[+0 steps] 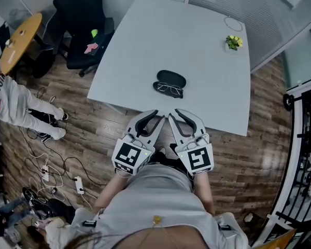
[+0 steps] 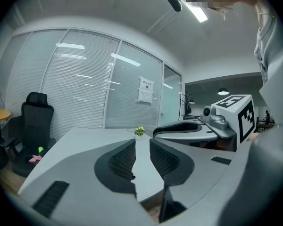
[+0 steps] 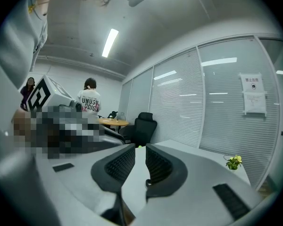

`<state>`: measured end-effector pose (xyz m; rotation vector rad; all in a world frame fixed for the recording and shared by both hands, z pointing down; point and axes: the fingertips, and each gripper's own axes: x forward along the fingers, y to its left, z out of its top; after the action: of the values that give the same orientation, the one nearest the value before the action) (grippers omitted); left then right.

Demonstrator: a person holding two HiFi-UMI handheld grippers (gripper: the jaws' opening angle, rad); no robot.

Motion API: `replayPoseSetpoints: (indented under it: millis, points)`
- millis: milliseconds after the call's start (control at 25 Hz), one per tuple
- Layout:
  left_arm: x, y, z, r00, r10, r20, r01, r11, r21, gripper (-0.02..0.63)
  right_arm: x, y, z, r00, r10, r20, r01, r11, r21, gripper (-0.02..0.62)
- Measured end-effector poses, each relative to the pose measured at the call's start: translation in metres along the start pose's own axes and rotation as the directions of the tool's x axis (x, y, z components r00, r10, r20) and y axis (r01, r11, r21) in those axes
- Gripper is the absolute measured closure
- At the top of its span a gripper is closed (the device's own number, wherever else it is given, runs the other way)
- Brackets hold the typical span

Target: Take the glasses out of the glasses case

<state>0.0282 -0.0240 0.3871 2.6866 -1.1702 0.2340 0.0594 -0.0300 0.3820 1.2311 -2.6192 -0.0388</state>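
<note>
Head view, glasses by case, plant beyond, left gripper, right gripper ajar, empty

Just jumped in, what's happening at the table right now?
A person stands at the near edge of the table with a hand-held gripper in each hand. The left hand-held gripper and the right hand-held gripper are both empty, jaws slightly apart, touching nothing. The glasses lie on the table just in front of the black case, which looks closed.
</note>
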Motion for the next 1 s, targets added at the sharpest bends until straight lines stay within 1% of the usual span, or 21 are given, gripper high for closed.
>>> replayPoseSetpoints:
  millis: [240, 480, 560, 680, 840, 1000]
  points:
    - [0.03, 0.032, 0.011, 0.996, -0.092, -0.014, 0.092, 0.996, 0.018, 0.503, 0.037, -0.021, 0.004, 0.997, -0.068, -0.028, 0.068, 0.998, 0.003, 0.526]
    - [0.056, 0.064, 0.019, 0.983, -0.182, -0.033, 0.183, 0.982, 0.043, 0.503, 0.071, -0.04, 0.005, 0.987, -0.153, -0.05, 0.154, 0.988, 0.015, 0.526]
    - [0.063, 0.073, 0.021, 0.979, -0.203, -0.036, 0.204, 0.978, 0.046, 0.503, 0.08, -0.045, 0.004, 0.983, -0.174, -0.064, 0.176, 0.984, 0.018, 0.526]
    - [0.072, 0.086, 0.024, 0.972, -0.233, -0.041, 0.235, 0.971, 0.047, 0.503, 0.093, -0.054, 0.002, 0.975, -0.203, -0.092, 0.204, 0.979, -0.002, 0.526]
    - [0.079, 0.101, 0.024, 0.964, -0.262, -0.054, 0.264, 0.964, 0.043, 0.503, 0.108, -0.058, -0.002, 0.965, -0.223, -0.135, 0.221, 0.975, -0.033, 0.526]
    - [0.081, 0.112, 0.021, 0.956, -0.286, -0.061, 0.289, 0.956, 0.042, 0.504, 0.122, -0.059, -0.009, 0.957, -0.244, -0.161, 0.242, 0.97, -0.028, 0.526]
